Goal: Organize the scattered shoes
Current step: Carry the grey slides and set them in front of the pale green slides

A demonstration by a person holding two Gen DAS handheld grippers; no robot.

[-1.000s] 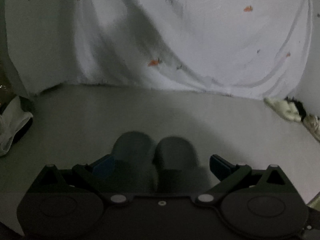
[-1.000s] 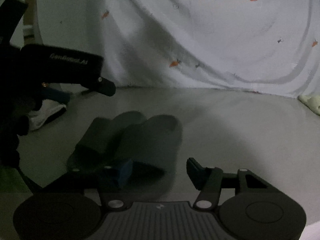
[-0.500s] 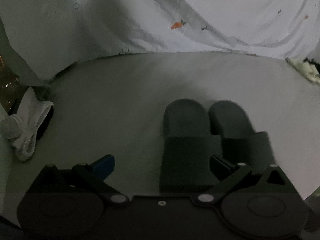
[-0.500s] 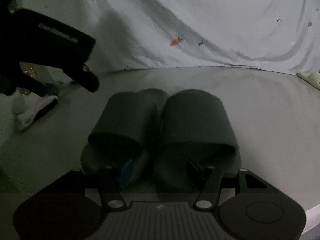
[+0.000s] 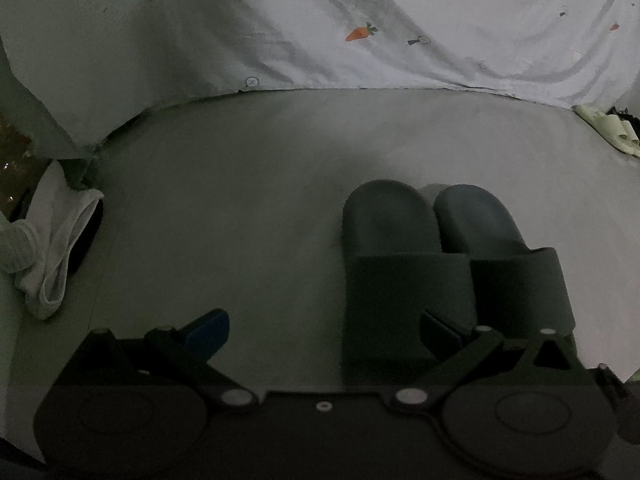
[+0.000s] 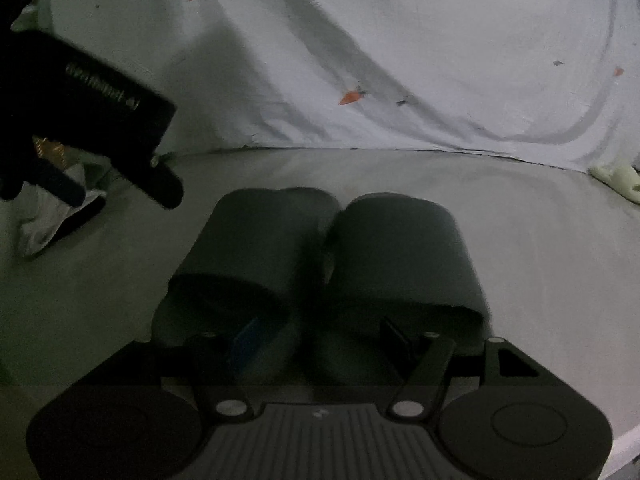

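1. Your right gripper (image 6: pixel 316 336) stands with its jaws apart and nothing between them. The fingertips sit low at the heel ends of the two dark slippers (image 6: pixel 320 256), one toward each shoe, which reads as the end of nudging them together rather than a grasp.
2. Your left gripper (image 5: pixel 324 328) is also spread wide and empty. It hangs to the left of the pair, its right finger just over the heel of the left slipper (image 5: pixel 400 264), so it is clear of the work.
3. The pair lies on the grey floor (image 5: pixel 240 200), sides touching, toes toward the carrot-print sheet (image 5: pixel 400 20): that looks like a finished pairing.
4. A pale slipper (image 5: pixel 608 132) lies well apart at the far right by the sheet's edge, likely your next job. The white cloth (image 5: pixel 52 248) at the left is no shoe.
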